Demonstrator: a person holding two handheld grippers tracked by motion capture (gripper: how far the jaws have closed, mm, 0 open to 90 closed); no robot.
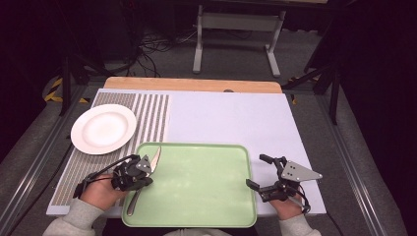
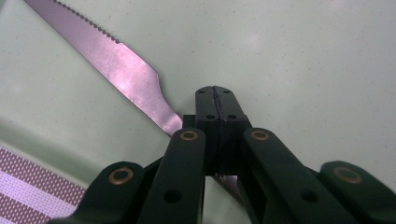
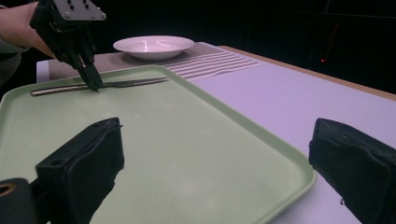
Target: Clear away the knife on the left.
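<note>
Tray (image 1: 196, 196): green, raised rim, at the table's near edge; its middle and right lie bare.
Knife (image 1: 147, 172): along the tray's left rim, blade far.
Plate (image 1: 104, 129): white, on a striped mat (image 1: 152, 118), far-left of the tray, apart from it.
Left gripper (image 1: 139, 173): tipped down, jaws clamped on the knife's neck.
Right gripper (image 1: 258, 172): off the tray's right rim, level, jaws wide apart, holding nothing.

Shiny metal knife (image 2: 126, 74) on a smooth matt plastic tray (image 1: 206, 196).
</note>
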